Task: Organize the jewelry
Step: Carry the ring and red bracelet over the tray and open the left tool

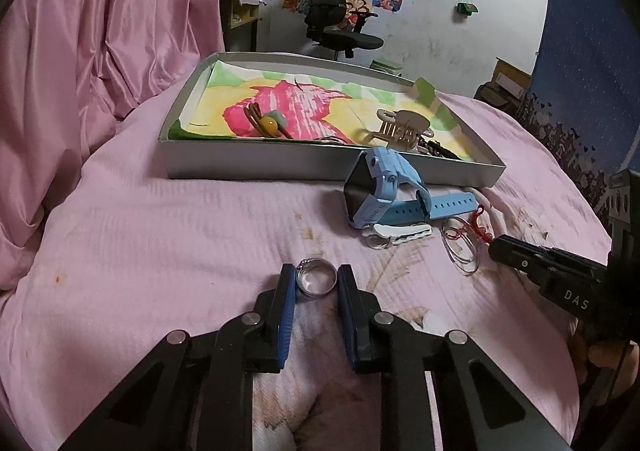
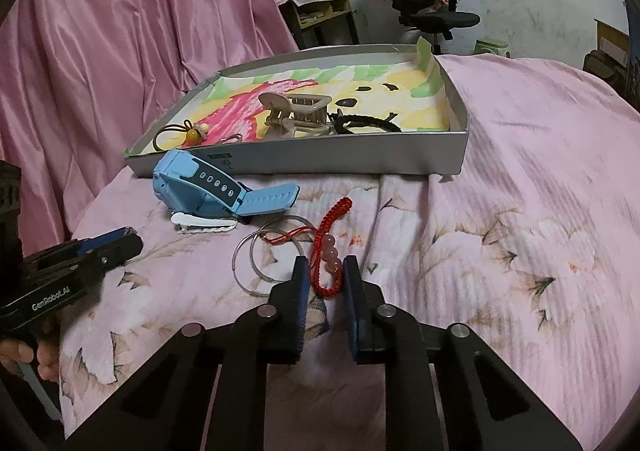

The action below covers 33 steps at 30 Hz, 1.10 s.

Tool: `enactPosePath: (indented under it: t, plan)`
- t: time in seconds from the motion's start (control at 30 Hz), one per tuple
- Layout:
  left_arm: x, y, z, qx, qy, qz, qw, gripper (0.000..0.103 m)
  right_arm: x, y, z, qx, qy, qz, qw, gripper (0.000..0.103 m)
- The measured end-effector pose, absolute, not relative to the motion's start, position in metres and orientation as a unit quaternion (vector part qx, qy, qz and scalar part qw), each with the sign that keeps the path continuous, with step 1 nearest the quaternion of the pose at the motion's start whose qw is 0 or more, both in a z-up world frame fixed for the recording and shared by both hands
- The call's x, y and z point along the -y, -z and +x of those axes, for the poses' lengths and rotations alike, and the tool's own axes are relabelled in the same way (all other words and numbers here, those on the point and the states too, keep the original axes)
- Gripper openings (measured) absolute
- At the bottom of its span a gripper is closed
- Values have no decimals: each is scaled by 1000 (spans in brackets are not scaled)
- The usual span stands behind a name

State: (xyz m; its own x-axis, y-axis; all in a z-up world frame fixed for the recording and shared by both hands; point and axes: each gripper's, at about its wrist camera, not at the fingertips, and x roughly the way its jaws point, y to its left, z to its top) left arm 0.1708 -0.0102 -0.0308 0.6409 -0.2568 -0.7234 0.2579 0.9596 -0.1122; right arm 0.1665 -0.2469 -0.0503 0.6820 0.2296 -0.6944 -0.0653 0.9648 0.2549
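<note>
Left hand-held gripper (image 1: 316, 281) clamps the stiff, slippery ring (image 1: 316, 282); right hand-held gripper (image 2: 325, 278) pinches the limp red beaded cord (image 2: 328, 251) at its beads.

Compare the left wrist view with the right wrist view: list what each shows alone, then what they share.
Only the left wrist view shows the silver ring clamped in the left gripper.

Only the right wrist view shows the pink beads on the red cord bracelet between the right gripper pads, and the black hair tie in the box.

Both show the grey box, the beige hair claw, the blue watch, the white clip and the thin silver hoops on the pink cover.
</note>
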Motion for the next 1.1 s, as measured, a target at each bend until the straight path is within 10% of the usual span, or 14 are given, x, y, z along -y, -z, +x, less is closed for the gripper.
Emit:
enactPosePath:
  t: [1.1]
  plan:
    - [26,-8,138,-278,182,-32,943,20,245,2,131,-243,-82,91,962,9]
